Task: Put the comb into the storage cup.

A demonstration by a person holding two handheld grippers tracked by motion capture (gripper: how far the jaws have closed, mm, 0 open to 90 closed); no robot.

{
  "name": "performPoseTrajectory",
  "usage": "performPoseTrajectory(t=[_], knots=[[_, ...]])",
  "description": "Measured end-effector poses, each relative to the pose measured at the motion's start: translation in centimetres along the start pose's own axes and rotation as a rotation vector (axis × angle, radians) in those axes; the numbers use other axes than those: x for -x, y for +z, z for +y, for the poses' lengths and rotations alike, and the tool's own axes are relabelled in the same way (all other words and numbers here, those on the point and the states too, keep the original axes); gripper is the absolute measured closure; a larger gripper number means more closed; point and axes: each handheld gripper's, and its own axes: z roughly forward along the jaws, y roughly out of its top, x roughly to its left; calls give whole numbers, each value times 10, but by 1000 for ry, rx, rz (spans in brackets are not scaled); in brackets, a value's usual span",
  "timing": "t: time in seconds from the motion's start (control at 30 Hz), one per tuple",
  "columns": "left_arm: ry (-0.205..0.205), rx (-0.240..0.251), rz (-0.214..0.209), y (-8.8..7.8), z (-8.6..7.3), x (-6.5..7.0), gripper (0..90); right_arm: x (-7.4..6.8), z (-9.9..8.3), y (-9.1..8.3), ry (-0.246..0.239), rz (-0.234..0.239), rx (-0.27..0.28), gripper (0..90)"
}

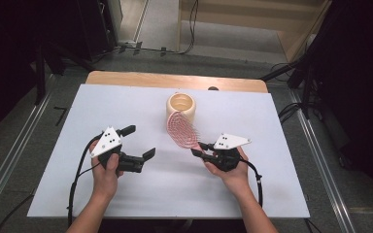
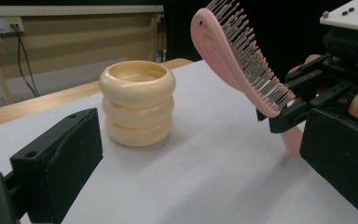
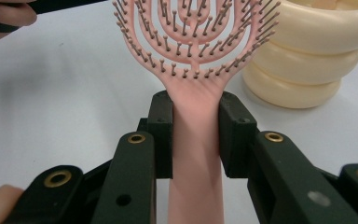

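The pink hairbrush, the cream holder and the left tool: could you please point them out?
pink hairbrush (image 3: 193,135): right gripper view, handle.
cream holder (image 2: 137,105): left gripper view, middle ring.
left tool (image 1: 138,143): high view, between its fingertips.

Bare forearms; each tool (image 1: 138,141) black, white dotted three-cornered plate, brass screws, black cable.

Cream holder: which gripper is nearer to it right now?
Right. The right gripper holds the pink brush beside the cream holder; the left gripper, open, sits farther back.
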Motion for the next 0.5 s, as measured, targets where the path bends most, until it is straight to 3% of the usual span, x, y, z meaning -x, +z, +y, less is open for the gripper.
performPoseTrajectory(t=[0.2,0.5], knots=[[-13,2,-33,14,6,8,0,-6,-3,2,-2,-2,4,680],[-36,16,-49,29,16,16,20,-12,-4,4,-12,3,9,680]])
